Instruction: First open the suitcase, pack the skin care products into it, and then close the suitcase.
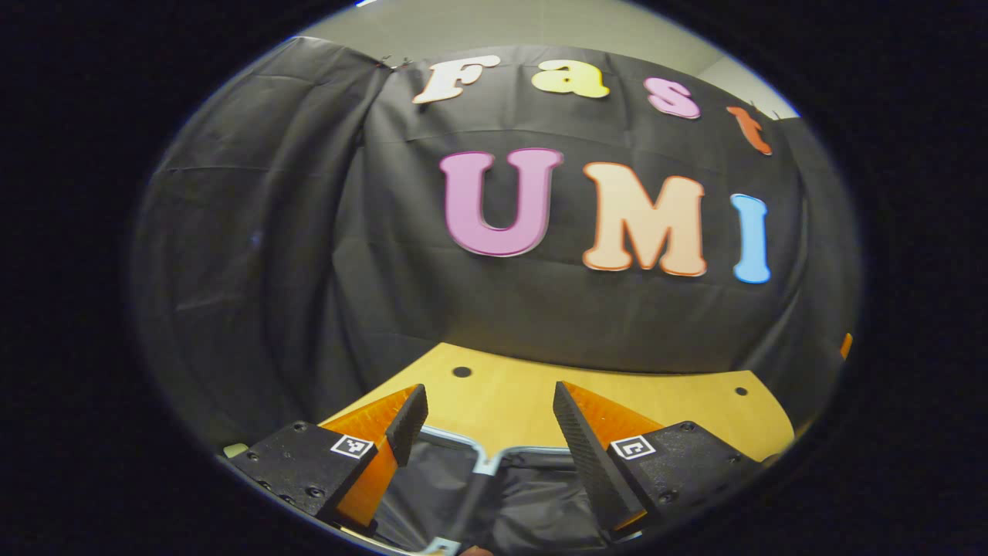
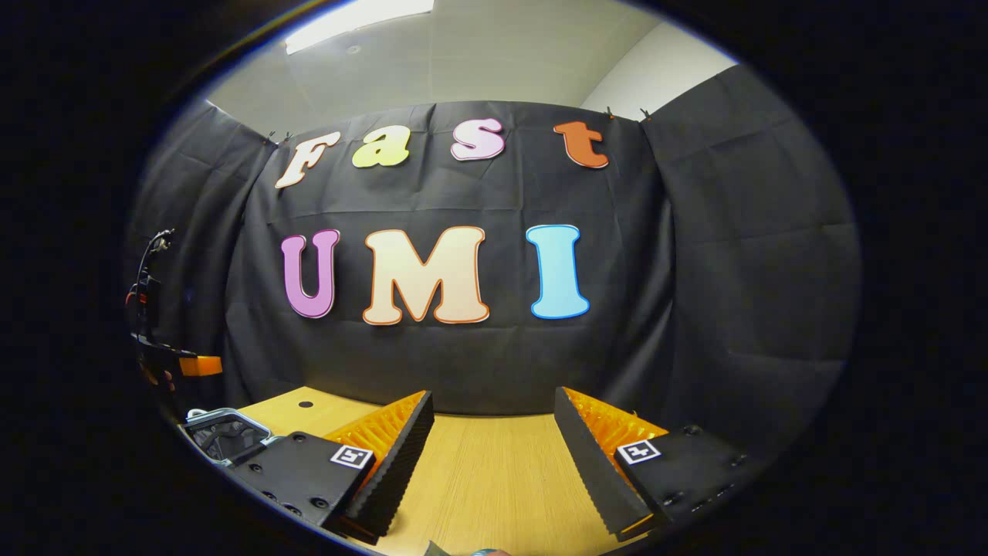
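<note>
We hold our left gripper (image 1: 490, 405) level above the open suitcase (image 1: 478, 463), right gripper (image 2: 494, 413) beside it, both with 2 fingers spread.

The bench (image 2: 494, 471) is light wood with a visible grain and small dark round holes near its far edge, and it runs back to the black cloth wall. An open suitcase (image 1: 478, 486) lies on it, its silver rim and dark lining showing; in the right gripper view the suitcase (image 2: 224, 432) sits at the bench's left end.
</note>
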A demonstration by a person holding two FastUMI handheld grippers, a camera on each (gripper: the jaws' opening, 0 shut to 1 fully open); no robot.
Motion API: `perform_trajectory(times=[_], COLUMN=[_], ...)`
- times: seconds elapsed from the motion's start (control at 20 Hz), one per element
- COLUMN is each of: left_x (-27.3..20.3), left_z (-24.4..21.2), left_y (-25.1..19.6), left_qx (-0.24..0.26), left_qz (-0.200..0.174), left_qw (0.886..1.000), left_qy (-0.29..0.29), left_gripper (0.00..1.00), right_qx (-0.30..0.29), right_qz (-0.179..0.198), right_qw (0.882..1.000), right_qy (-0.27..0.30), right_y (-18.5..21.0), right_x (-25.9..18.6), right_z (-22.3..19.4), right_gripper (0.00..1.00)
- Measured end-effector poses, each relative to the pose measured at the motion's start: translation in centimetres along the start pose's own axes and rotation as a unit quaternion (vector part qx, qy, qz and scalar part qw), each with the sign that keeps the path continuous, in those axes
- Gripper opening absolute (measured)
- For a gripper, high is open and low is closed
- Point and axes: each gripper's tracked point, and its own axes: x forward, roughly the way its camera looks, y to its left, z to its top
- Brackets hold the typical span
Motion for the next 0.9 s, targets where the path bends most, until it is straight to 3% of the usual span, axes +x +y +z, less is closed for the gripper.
perform_trajectory(times=[0.35, 0.65, 0.9], left_x=[-3.0, -5.6, -8.8], left_z=[-3.1, -8.1, -13.9], left_y=[-14.5, -22.1, -27.4], left_qx=[0.016, 0.038, 0.05], left_qz=[-0.101, -0.16, -0.207], left_qw=[0.995, 0.984, 0.969], left_qy=[0.021, 0.065, 0.124], left_gripper=[0.95, 0.95, 0.96], right_qx=[0.008, -0.002, -0.01], right_qz=[0.009, 0.029, 0.051], right_qw=[1.0, 0.999, 0.997], right_qy=[0.017, 0.031, 0.048], right_y=[-3.5, -5.3, -6.0], right_x=[-0.6, -1.6, -2.7], right_z=[-1.6, -2.8, -4.0], right_gripper=[0.98, 0.98, 0.98])
